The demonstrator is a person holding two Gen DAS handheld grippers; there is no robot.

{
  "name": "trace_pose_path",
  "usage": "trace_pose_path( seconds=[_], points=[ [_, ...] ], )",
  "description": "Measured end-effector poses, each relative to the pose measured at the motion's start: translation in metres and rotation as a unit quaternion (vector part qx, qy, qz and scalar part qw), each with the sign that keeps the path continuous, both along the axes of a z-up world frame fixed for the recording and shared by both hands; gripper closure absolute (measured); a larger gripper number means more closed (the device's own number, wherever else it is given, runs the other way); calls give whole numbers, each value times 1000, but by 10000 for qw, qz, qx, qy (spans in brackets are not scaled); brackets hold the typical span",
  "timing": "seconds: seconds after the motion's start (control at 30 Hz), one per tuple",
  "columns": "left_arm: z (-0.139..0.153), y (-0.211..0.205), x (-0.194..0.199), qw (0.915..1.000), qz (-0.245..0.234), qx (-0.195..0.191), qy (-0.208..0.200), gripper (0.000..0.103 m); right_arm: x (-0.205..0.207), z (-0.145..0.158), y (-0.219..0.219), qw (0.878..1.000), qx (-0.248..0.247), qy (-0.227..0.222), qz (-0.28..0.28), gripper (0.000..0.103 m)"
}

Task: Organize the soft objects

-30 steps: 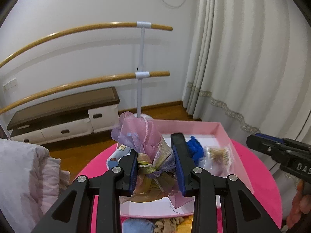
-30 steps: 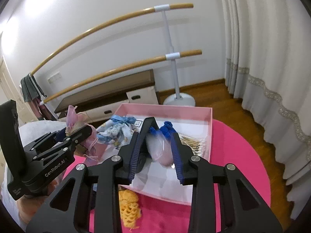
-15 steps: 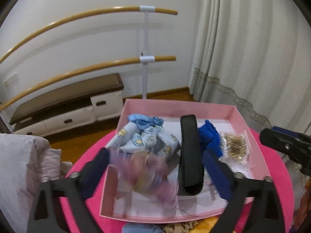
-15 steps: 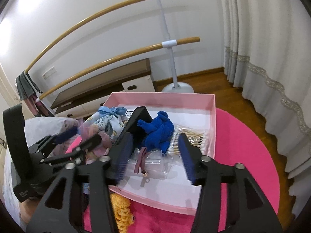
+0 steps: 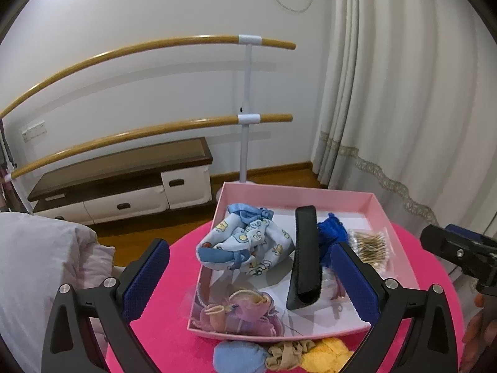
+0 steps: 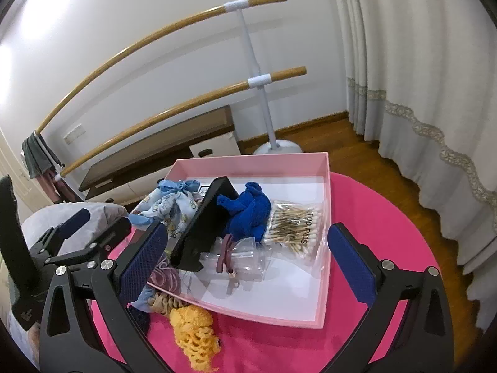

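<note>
Dropped since the earlier frame: the pink-and-lilac bundle [image 5: 240, 312], once clamped in the left claw [image 5: 248, 276], now lying in the near left corner of the pink box [image 5: 298, 191]; likewise the clear packet with a brown loop [image 6: 237, 259], once pinched in the right claw [image 6: 248, 259], now resting on the box floor beside the blue knitted piece [image 6: 248, 209]. Both claws having just been opening, now standing released and spread wide, gripping nothing. Both angling downward over the near edge of the box, blue pads flanking it. Right claw showing at the right edge of the left view, with part of a hand [image 5: 480, 338] below it, cut off. Left claw appearing at the left edge of the right view, half out of frame. Sitting in the box too: a printed blue cloth pouch [image 5: 245, 242], a black strap [image 5: 306, 256] leaning across the middle, a pack of cotton swabs [image 6: 293, 228]. Lying outside on the pink tabletop [image 6: 372, 205], at the near rim: a yellow crocheted piece [image 6: 194, 331], a beige scrunchie [image 5: 289, 354], a blue pouf [image 5: 239, 356], all partly cut off or hidden behind the claws.
</note>
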State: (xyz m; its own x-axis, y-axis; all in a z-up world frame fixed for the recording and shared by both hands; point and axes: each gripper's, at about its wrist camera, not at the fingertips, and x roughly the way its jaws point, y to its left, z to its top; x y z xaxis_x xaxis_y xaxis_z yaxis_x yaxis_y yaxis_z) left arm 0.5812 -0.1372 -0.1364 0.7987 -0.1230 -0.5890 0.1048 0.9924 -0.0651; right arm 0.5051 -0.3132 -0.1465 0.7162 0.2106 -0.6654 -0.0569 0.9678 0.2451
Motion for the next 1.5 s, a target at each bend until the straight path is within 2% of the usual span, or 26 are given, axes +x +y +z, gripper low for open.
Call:
trace_pose_path(
  seconds=[0.37, 0.5, 1.07, 1.33, 1.5],
  points=[
    [22, 15, -69, 9993, -49, 48, -370, 0, -37, 23, 1, 9994, -58, -322, -103, 0],
    [37, 23, -96, 9986, -50, 30, -519, 0, -61, 36, -2, 9985, -92, -498, -199, 0],
    [61, 32, -206, 9951, -81, -91, -979, 0, -165, 90, -6, 9889, -314, -1340, -558, 0],
    [63, 35, -247, 9942, -53, -174, -1057, 0, -208, 107, 5, 9801, -626, -1731, -738, 0],
    [63, 43, -265, 9941, -10, -238, -1055, 0, -225, 106, 16, 9778, -781, -1800, -740, 0]
  ],
)
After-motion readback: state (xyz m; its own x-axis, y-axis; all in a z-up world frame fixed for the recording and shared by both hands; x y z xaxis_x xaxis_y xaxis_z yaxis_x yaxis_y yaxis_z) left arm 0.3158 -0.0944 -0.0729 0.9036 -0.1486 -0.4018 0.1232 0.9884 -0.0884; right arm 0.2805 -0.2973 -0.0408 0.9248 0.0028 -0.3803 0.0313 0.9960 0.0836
